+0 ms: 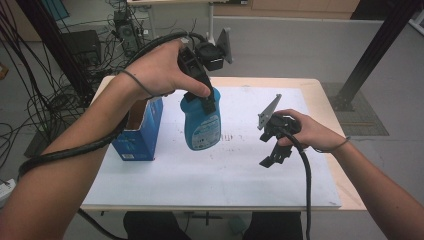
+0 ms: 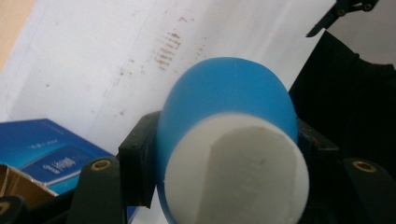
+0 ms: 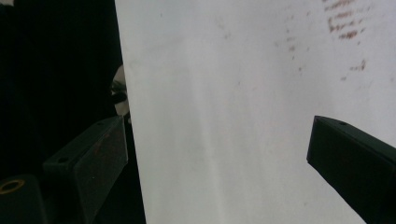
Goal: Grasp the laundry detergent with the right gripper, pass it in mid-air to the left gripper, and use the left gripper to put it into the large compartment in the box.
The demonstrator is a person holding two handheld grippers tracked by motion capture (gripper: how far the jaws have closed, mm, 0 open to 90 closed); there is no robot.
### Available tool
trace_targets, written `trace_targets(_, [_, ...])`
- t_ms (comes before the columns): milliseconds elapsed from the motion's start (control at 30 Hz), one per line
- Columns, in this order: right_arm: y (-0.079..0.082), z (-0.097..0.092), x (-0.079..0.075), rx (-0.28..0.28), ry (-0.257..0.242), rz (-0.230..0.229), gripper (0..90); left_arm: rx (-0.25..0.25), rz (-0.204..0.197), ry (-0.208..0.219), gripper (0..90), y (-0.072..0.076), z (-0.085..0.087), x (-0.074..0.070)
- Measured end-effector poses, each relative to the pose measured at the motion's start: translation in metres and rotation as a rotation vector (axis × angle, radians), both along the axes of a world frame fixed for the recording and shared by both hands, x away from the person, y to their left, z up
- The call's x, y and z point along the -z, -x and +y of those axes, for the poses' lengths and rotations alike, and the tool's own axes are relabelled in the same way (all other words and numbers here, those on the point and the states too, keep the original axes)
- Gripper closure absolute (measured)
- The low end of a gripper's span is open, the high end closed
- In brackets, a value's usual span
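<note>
Bottle (image 1: pixel 201 125) of blue plastic hangs upright from my left hand-held gripper (image 1: pixel 204 102), its jaws clenched on the neck below the white cap (image 2: pixel 236 172). It sits just above, or barely touching, the white surface (image 1: pixel 240 165); I cannot tell which. In the high view it is at about 11 o'clock from the sheet's centre, just beside the open blue carton (image 1: pixel 140 130), which stands at its 9 o'clock.

My right hand-held gripper (image 1: pixel 272 157) hovers at 3 o'clock from the bottle, well apart from it, jaws released and nothing between them; its own view confirms a wide gap over bare surface.

Risks noted:
- The grip is on a narrow neck with the body's full weight hanging below it. Any tilt of my left wrist could let the bottle swing or slip through the pads.
- Carton stands close. A sideways move toward 9 o'clock could knock it over or catch its raised flap.
- If the right gripper comes in to take the body or cap, a misjudged approach may push the bottle against the left grip and twist it loose.
- Trailing cable (image 1: pixel 305 170) may snag the table edge.
</note>
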State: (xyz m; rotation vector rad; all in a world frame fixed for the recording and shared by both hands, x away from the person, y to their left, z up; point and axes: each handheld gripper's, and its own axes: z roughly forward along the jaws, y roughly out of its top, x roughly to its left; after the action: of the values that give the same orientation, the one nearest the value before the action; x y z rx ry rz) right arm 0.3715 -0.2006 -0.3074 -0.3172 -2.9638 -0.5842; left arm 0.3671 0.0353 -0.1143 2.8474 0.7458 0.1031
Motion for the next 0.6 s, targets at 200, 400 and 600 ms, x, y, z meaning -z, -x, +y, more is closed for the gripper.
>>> trace_targets(200, [0.002, -0.005, 0.005, 0.023, 0.032, 0.002, 4.9, -0.083, -0.015, -0.005, 37.3, -0.009, 0.009, -0.004])
trace_targets(400, [0.0, -0.008, 0.012, 0.037, 0.046, -0.001, 4.9, -0.164, -0.042, -0.008, 37.3, -0.019, 0.017, -0.011])
trace_targets(600, [-0.001, -0.01, 0.015, 0.048, 0.047, -0.002, 4.8, -0.239, -0.064, -0.013, 37.3, -0.033, 0.026, -0.02])
